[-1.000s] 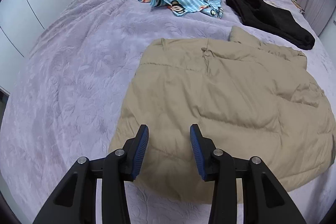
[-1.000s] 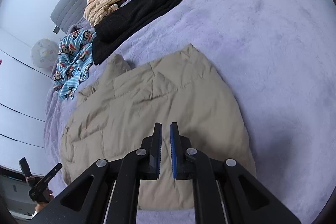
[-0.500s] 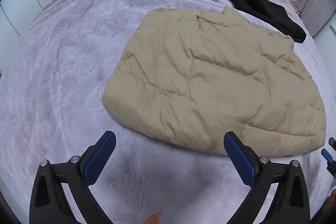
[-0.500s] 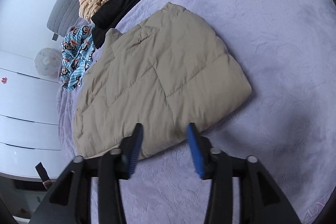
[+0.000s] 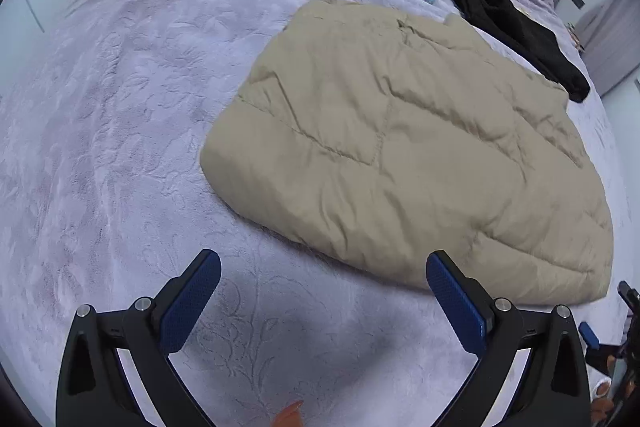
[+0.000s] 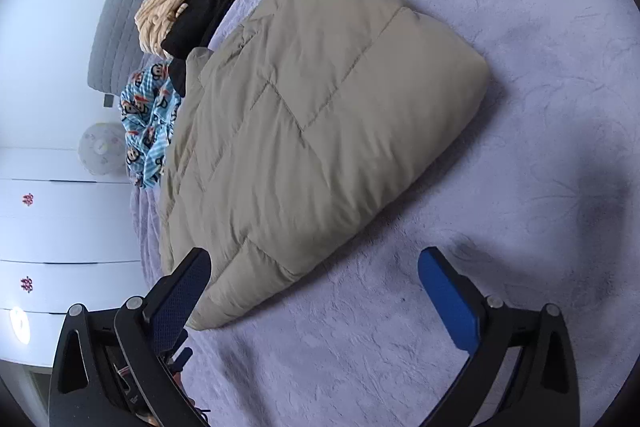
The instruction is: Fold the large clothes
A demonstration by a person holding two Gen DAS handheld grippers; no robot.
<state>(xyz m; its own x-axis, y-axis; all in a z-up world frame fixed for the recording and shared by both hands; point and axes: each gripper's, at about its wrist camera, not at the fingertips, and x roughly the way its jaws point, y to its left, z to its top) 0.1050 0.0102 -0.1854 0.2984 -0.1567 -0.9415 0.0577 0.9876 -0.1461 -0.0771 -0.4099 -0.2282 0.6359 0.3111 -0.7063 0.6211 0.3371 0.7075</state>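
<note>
The tan puffy coat (image 5: 400, 155) lies folded on the purple bed (image 5: 100, 147), at 12 o'clock from both tools. The left tool (image 5: 322, 307) and right tool (image 6: 316, 301) have just opened wide and hold nothing.

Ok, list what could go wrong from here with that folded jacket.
1. The puffy tan jacket may spring back open, since both the left gripper and right gripper stand open and clear of it.
2. Its far edge lies against the black garment, which could snag on a further fold.
</note>
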